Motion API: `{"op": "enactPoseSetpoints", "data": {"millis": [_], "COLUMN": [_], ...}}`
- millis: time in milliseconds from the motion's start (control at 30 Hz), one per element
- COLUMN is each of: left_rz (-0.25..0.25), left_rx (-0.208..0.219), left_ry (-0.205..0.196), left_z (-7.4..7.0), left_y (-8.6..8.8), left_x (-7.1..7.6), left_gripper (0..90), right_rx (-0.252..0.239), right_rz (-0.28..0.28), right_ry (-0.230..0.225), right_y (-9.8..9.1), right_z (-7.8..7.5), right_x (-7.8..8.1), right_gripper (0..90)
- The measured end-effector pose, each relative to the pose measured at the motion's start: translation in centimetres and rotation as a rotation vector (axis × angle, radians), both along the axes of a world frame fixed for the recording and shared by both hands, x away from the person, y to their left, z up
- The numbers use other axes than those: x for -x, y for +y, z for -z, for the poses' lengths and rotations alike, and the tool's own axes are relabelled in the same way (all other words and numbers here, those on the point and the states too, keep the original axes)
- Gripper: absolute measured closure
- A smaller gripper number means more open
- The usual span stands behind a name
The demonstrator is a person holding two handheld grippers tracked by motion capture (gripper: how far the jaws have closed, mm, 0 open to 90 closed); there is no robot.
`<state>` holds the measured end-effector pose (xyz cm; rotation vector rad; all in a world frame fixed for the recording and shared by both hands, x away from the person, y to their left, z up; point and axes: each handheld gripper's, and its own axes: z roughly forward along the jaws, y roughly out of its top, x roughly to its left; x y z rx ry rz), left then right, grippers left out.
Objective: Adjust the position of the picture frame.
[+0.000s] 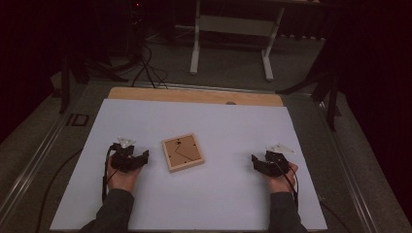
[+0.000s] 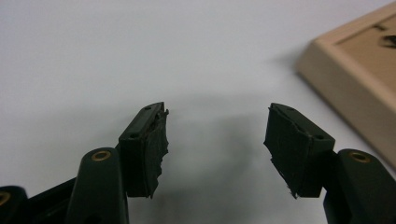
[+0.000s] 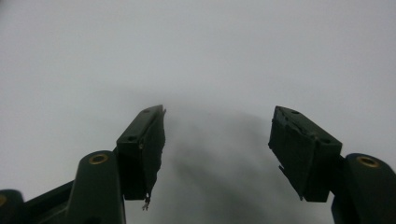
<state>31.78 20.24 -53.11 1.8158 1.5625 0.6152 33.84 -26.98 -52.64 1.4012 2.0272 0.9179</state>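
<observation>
A square wooden frame (image 1: 182, 152) with a brown panel and thin dark marks lies flat on the white sheet, between the two hands. My left gripper (image 1: 132, 156) rests low on the sheet to the left of the frame, jaws wide apart with nothing between them. In the left gripper view the same gripper (image 2: 215, 133) stands open over bare sheet, and the wooden frame (image 2: 355, 88) lies off to the right, apart from the jaws. My right gripper (image 1: 265, 162) sits on the sheet well to the right of the frame. Its jaws (image 3: 217, 140) are open over bare white sheet.
The white sheet (image 1: 233, 131) covers a wooden tabletop (image 1: 194, 95) whose far strip shows. Metal rails run along the table's left and right sides. Cables (image 1: 148, 68) and a white table stand (image 1: 231, 39) are on the dark floor beyond.
</observation>
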Motion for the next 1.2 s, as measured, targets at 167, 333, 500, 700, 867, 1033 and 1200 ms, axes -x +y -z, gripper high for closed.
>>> {"op": "enactPoseSetpoints", "data": {"millis": [167, 333, 500, 700, 867, 1033, 1200], "left_rz": [0.024, 0.059, 0.073, 0.099, 0.118, 0.143, 0.144], "left_rx": [-0.009, -0.005, 0.007, 0.012, 0.035, 0.05, 0.053], "left_ry": [-0.029, -0.048, -0.052, -0.071, -0.074, -0.073, -0.058], "left_z": [-0.4, -0.8, -0.9, -1.2, -1.2, -1.1, -0.9], "left_y": [-0.5, -0.9, -1.1, -1.8, -2.3, -2.8, -2.9], "left_x": [0.4, 0.7, 0.8, 1.1, 1.2, 1.1, 0.7], "left_gripper": [40.4, 42.0, 42.2, 42.9, 47.8, 54.9, 56.2], "right_rx": [0.006, 0.004, 0.016, 0.018, 0.022, 0.027, 0.032], "right_rz": [-0.014, -0.036, -0.063, -0.075, -0.081, -0.1, -0.129], "right_ry": [-0.013, -0.035, -0.045, -0.05, -0.056, -0.071, -0.09], "right_y": [0.2, 0.6, 1.4, 1.8, 2.0, 2.5, 3.0], "right_z": [-0.2, -0.5, -0.6, -0.7, -0.7, -0.9, -1.0], "right_x": [0.2, 0.3, 0.4, 0.5, 0.5, 0.6, 0.7], "right_gripper": [35.3, 40.3, 40.4, 40.3, 40.9, 44.8, 54.4]}}
